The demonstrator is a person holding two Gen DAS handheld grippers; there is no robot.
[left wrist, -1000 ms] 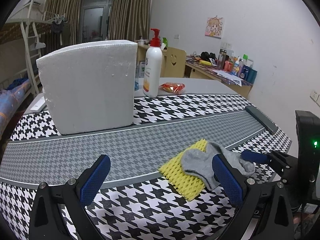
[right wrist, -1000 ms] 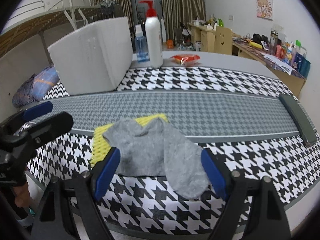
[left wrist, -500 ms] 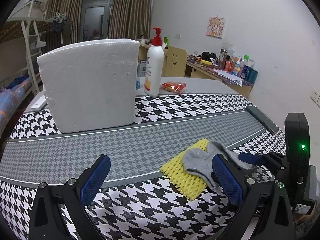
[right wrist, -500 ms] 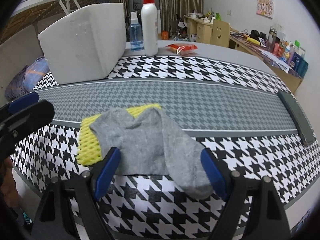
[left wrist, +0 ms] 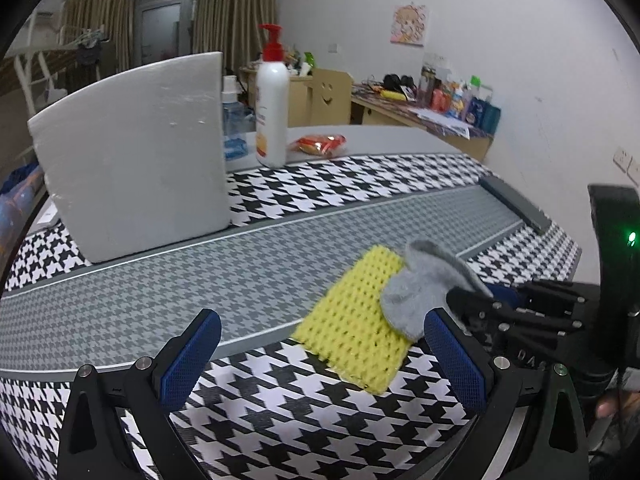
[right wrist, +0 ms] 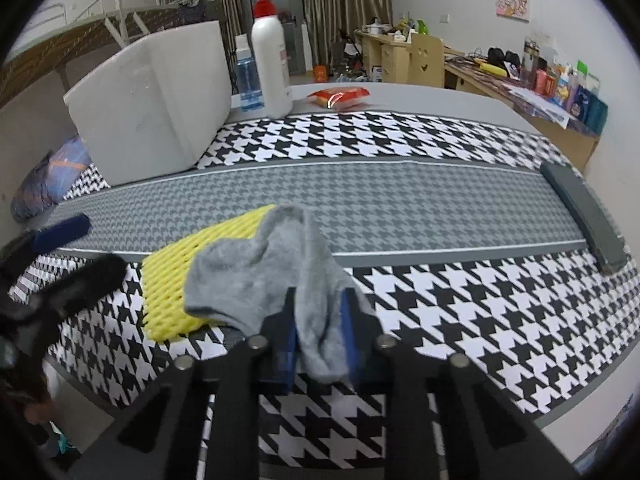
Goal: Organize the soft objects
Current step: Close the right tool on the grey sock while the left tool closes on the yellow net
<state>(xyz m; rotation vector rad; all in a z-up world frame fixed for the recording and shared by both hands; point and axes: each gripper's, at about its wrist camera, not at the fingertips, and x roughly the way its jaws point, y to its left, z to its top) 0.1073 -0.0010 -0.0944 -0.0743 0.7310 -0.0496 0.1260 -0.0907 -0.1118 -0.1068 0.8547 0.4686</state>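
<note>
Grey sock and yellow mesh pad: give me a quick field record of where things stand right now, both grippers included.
grey fabric sock: toe end pinched between the right jaws, the rest draped over the pad
yellow foam mesh pad: flat on the houndstooth table cover, partly under the sock
right gripper: shut on the sock
left gripper: jaws wide apart, holding nothing, near the pad
white foam box: upright at the back left
white pump bottle with red top: beside the box
</note>
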